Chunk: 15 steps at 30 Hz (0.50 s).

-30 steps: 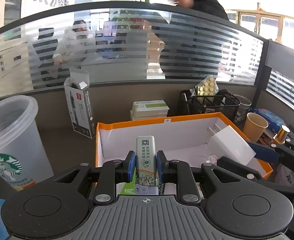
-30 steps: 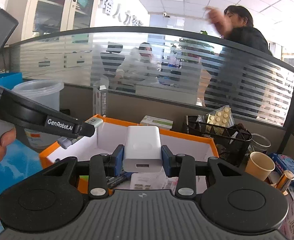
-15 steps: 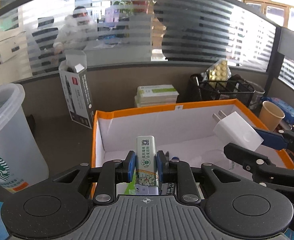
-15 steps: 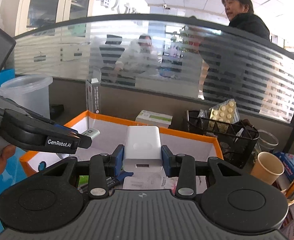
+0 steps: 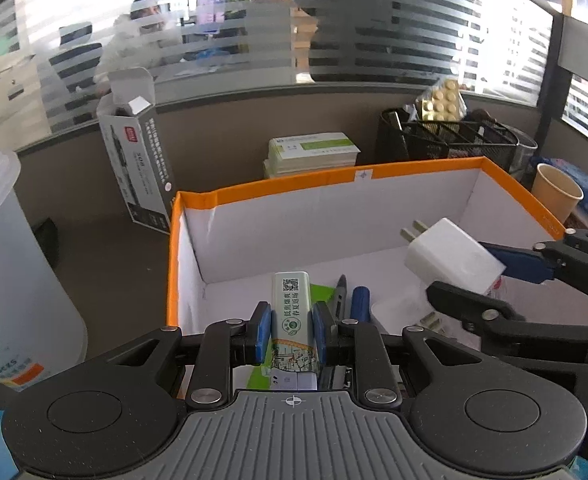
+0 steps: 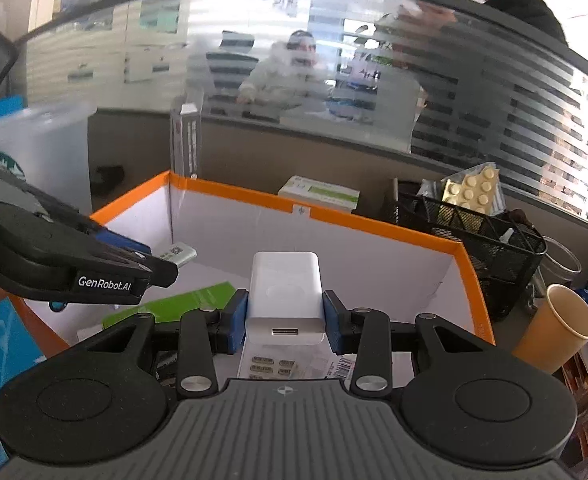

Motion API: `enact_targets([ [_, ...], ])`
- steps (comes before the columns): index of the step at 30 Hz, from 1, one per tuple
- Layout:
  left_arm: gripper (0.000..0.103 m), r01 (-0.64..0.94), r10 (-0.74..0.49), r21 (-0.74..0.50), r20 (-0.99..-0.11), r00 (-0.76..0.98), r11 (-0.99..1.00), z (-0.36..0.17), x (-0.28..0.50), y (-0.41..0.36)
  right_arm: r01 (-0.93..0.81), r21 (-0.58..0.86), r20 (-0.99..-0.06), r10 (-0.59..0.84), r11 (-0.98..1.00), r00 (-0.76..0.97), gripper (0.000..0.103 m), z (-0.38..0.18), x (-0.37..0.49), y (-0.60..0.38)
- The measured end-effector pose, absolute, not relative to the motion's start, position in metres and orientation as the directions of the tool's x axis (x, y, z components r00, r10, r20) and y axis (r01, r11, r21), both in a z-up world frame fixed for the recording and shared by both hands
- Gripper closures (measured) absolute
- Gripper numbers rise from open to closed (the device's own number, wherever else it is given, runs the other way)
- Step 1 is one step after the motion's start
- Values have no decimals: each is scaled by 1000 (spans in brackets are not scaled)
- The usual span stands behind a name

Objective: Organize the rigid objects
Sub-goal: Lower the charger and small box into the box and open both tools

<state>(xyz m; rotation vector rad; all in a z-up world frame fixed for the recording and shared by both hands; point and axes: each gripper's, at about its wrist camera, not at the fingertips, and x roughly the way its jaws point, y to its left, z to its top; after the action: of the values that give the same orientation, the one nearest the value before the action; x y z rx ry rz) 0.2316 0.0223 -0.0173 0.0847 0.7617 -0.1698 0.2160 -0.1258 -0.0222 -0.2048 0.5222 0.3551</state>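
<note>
My left gripper (image 5: 292,336) is shut on a slim green-and-white tin (image 5: 293,316) and holds it over the near left part of the orange-rimmed white box (image 5: 314,178). My right gripper (image 6: 285,322) is shut on a white charger plug (image 6: 285,294) and holds it over the box (image 6: 374,228), right of the left gripper. In the left wrist view the charger (image 5: 452,256) hangs above the box floor with its prongs pointing left. In the right wrist view the tin's end (image 6: 178,253) sticks out of the left gripper's fingers.
In the box lie a pen (image 5: 340,292), a blue cylinder (image 5: 360,302), a green card (image 6: 182,304) and printed papers (image 6: 294,364). Around it stand a Starbucks cup (image 5: 10,280), an open carton (image 5: 138,168), a mesh organizer (image 5: 446,138), stacked boxes (image 5: 314,152) and a paper cup (image 6: 558,328).
Both grippers have tilted down and moved closer over the box, each still holding its object. More of the box floor and its contents shows now.
</note>
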Motion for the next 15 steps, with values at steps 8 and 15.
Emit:
enact_targets([
  [8,82,238,-131,45,-726,675,970,-27,238,8,-394,-124,-560,263,911,786,67,-29,225,-122],
  [15,82,246,-126,55,-740,661,968,-32,241,4,-400,-170,-580,237,901,780,66,-32,232,-119],
])
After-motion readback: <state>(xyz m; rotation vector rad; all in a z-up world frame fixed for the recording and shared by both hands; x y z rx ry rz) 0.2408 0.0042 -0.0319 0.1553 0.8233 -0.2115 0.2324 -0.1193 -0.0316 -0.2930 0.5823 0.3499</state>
